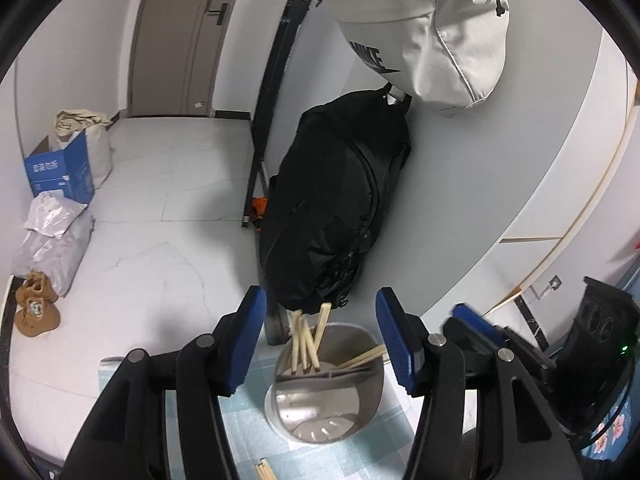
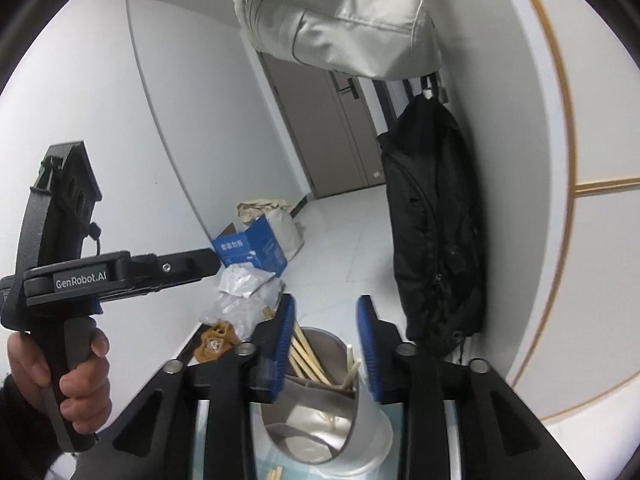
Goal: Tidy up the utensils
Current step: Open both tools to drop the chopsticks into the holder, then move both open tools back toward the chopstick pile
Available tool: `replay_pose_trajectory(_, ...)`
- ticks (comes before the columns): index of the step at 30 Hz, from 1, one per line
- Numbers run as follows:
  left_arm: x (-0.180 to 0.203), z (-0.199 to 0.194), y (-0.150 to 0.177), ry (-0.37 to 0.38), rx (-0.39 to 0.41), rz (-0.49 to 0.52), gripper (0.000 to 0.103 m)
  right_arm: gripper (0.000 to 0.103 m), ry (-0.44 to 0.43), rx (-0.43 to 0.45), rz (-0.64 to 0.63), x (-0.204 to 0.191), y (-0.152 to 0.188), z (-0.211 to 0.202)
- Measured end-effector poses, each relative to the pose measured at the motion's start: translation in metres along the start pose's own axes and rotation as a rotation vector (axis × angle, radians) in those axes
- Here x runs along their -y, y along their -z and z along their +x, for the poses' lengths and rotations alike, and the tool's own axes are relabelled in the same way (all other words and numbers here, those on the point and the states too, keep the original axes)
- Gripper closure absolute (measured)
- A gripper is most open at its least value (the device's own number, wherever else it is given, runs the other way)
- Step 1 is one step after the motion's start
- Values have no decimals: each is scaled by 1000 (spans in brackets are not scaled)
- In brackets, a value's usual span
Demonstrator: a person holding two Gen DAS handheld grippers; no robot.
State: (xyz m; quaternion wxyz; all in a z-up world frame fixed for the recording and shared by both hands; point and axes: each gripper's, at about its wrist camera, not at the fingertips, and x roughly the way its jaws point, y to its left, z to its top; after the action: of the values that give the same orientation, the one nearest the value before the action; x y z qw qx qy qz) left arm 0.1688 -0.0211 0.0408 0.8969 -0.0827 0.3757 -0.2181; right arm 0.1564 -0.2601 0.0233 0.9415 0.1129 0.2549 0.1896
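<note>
**Both claws apart above the steel utensil holder**

In the left wrist view, the left gripper (image 1: 320, 334) stands with its blue pads apart and nothing pressed between them. Below the gap, toward 6 o'clock, sits the steel utensil holder (image 1: 326, 404), a divided cup on a pale blue checked cloth (image 1: 244, 420). Wooden chopsticks (image 1: 306, 340) lean in its far compartment, their ends fanning toward 12 o'clock; the near compartment looks bare. Loose chopstick ends (image 1: 264, 470) lie on the cloth at 7 o'clock from the cup. The right gripper (image 1: 476, 326) shows at 3 o'clock.

In the right wrist view, the right gripper (image 2: 326, 344) is likewise spread, its pads on either side of the cup, clear of the chopsticks between them. A hand (image 2: 60, 384) holds the left tool's grip at 9 o'clock.

Farther out, a black backpack (image 1: 336, 208) hangs against the wall at 12 o'clock, a pale bag (image 1: 424, 36) above it. A blue box (image 1: 60, 170) and brown shoes (image 1: 34, 310) sit on the floor toward 9 o'clock.
</note>
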Motion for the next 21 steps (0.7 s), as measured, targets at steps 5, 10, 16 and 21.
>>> replay_pose_trajectory(5, 3, -9, 12, -43, 29, -14, 34, 40, 10, 48, 10, -7, 1, -26)
replay_pose_trajectory(10, 7, -24, 24, -109, 58, -9, 33, 20, 29, 91, 5, -17, 3, -47)
replay_pose_trajectory(16, 10, -48, 39, -168, 121, -5, 24, 12, 32, 120, -23, -32, 10, -66)
replay_pose_trajectory(21, 10, -60, 53, -218, 169, -6, 23, 5, 23, 142, -23, -43, 20, -82)
